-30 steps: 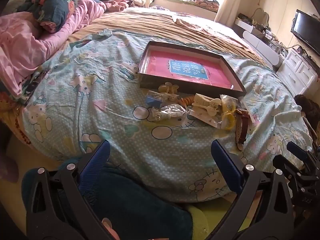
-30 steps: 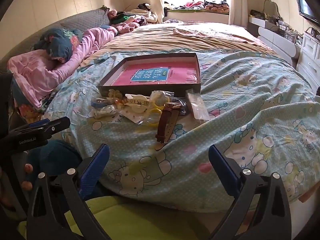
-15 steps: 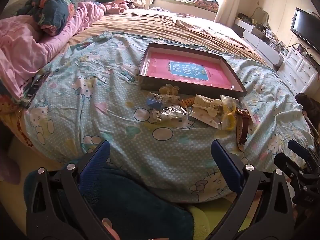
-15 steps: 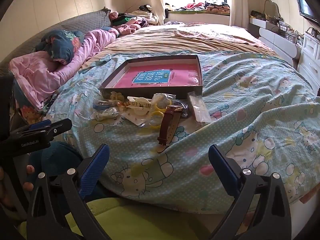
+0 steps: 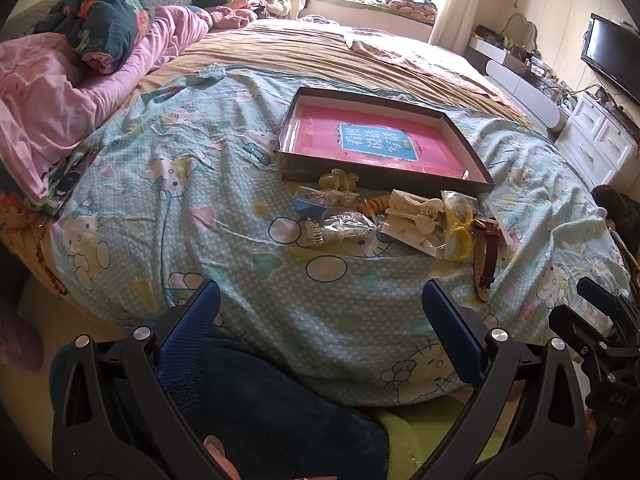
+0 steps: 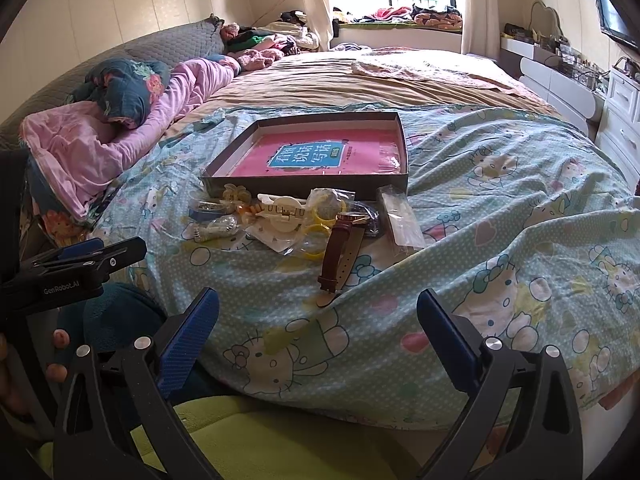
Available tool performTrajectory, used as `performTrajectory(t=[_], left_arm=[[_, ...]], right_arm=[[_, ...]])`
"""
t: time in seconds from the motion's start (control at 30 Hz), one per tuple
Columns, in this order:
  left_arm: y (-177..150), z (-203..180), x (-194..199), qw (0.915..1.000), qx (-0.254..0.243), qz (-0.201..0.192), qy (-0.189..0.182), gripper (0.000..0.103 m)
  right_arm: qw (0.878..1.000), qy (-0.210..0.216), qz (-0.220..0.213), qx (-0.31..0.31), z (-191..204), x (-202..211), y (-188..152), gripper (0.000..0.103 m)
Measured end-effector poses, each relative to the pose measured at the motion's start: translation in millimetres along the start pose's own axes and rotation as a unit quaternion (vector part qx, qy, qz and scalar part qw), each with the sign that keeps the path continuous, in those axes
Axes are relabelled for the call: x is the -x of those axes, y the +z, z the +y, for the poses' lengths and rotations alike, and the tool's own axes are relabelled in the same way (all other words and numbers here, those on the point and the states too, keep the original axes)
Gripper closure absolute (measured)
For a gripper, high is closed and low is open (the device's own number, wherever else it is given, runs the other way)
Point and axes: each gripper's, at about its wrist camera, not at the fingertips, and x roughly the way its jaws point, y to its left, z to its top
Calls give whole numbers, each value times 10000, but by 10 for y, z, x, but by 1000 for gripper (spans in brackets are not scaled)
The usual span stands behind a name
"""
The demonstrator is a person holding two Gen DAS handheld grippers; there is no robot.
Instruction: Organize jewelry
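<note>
The bed (image 5: 168, 184) fills my view. At twelve o'clock lies the shallow box (image 5: 382, 142); the jewelry pile (image 5: 384, 216) touches its near wall, brown watch (image 6: 342, 246) nearest. My left claw (image 5: 320, 320) and right claw (image 6: 318, 320) both gape, empty.
</note>
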Motion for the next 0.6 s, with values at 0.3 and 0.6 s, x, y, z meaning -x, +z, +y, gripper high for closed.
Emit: performTrajectory(t=[0.3, 0.6], left_arm=[[2, 3, 2, 10000, -4, -10, 0, 9], [2, 2, 1, 10000, -4, -9, 19, 9]], right_arm=[[10000, 1, -13, 8, 14, 6, 5, 4], [10000, 4, -54, 58, 35, 30, 3, 4]])
